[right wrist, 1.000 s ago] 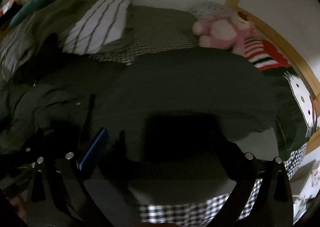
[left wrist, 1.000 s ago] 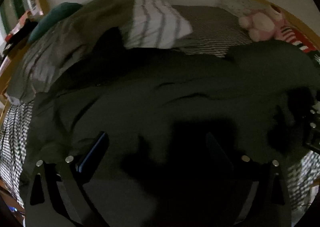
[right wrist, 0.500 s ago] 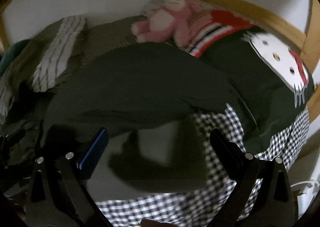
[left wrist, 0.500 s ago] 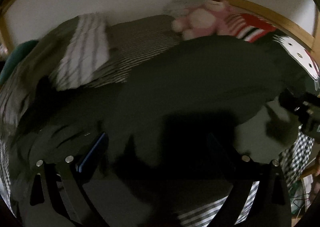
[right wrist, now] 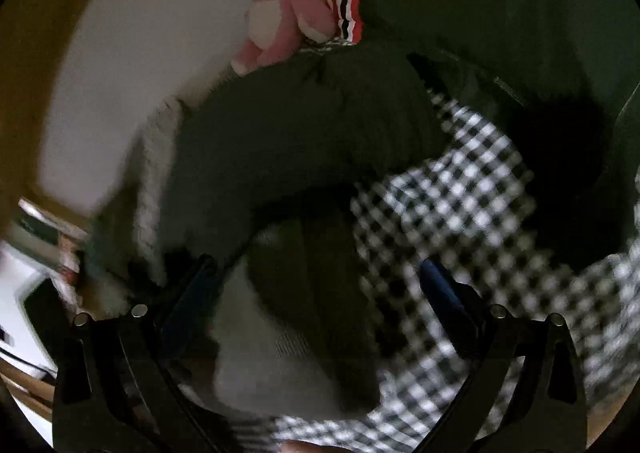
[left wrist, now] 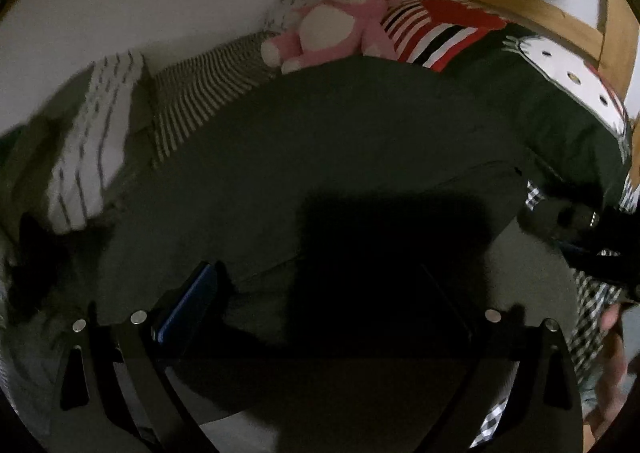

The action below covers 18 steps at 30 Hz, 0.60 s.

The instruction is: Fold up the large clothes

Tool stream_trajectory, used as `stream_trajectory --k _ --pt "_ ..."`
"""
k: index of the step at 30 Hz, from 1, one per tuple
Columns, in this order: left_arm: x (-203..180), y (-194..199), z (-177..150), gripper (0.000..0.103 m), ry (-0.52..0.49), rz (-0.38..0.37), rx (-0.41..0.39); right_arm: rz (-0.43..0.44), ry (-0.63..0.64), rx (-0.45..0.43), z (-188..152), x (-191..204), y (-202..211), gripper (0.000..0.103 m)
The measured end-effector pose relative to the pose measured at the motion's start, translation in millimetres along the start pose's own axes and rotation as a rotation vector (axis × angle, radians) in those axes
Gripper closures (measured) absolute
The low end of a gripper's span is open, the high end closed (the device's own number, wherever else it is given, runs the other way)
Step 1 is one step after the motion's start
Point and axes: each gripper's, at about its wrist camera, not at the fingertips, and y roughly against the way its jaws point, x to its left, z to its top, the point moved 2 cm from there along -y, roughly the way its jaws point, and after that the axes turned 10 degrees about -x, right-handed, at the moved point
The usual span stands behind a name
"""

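A large dark green garment (left wrist: 340, 141) lies spread over the bed; it also shows in the right wrist view (right wrist: 304, 141), bunched against the wall. My left gripper (left wrist: 316, 285) is open just above the garment's near part, with nothing between its fingers. My right gripper (right wrist: 320, 281) is open over the garment's edge and the black-and-white checked sheet (right wrist: 460, 193). The right gripper also shows at the right edge of the left wrist view (left wrist: 580, 225).
A pink plush toy (left wrist: 336, 33) sits by the wall, next to a red striped cushion (left wrist: 436, 29) and a dark cushion with a white cat face (left wrist: 560, 93). A striped white pillow (left wrist: 92, 133) lies at the left. A wooden bed frame (left wrist: 500, 5) runs behind.
Both grippers have swung to the right along the bed. The right wrist view has tilted and blurred, now over the checked sheet. The folded garment lies flatter.
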Motion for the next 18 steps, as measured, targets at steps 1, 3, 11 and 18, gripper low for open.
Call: stream_trajectory --k 1,3,11,18 --pt "0.5 -1.0 -0.3 0.005 -0.002 -0.003 0.000 0.054 -0.051 0.011 3.7 -4.3 -5.5 0.004" --pt "-2.6 -1.5 -1.7 0.005 -0.024 0.004 -0.004 0.113 -0.122 0.022 10.0 -8.4 -18.0 0.004" --pt "-0.6 -1.9 -2.9 0.005 -0.032 -0.011 -0.012 0.216 -0.393 0.051 31.3 -24.5 -71.4 0.004" --pt "-1.7 -4.2 -4.4 0.005 -0.042 -0.021 -0.021 0.234 -0.463 -0.004 39.9 -33.8 -71.5 0.060"
